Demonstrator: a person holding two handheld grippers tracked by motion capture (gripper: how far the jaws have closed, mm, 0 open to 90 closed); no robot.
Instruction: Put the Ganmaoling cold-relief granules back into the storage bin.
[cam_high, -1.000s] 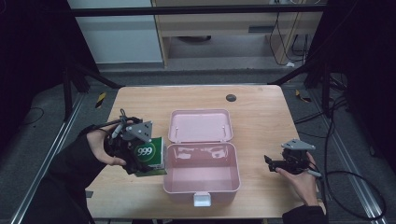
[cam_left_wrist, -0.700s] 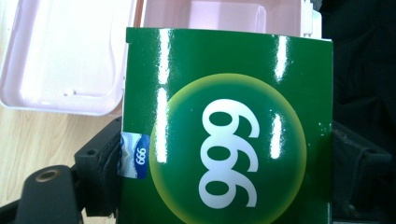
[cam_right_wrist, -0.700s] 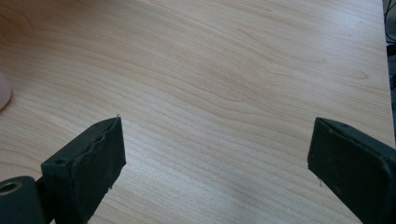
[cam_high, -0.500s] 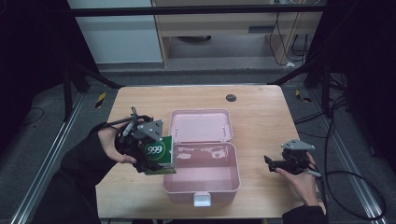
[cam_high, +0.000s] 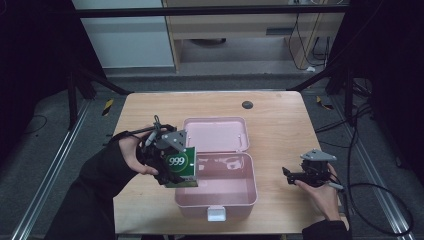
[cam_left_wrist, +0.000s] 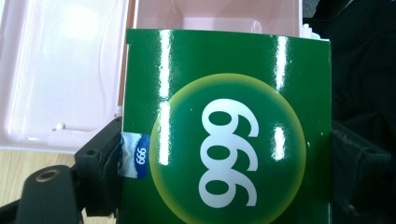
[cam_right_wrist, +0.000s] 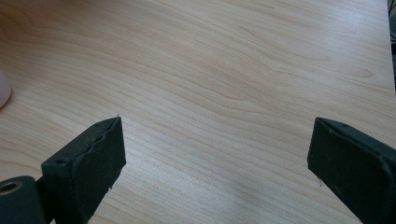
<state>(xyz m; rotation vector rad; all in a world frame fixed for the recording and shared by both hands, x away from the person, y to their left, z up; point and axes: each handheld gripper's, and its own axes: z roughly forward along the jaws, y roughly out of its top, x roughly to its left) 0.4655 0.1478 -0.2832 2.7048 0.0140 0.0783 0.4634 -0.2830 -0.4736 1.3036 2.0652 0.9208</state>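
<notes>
Looks like a lab or workshop: bare wooden tabletop (cam_high: 280, 120) inside a black metal frame (cam_high: 200, 10), loose cables (cam_high: 360, 150) across grey floor (cam_high: 50, 125).

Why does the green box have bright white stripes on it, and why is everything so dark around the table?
In the left gripper view, the stripes on the green box are glare off its glossy face. In the high view, light falls mainly on the table, while the room around it stays dim. In the right gripper view, the wood grain looks sharp and evenly lit.

left gripper (cam_high: 172, 165) jaws clamped, right gripper (cam_high: 295, 175) jaws apart
</notes>
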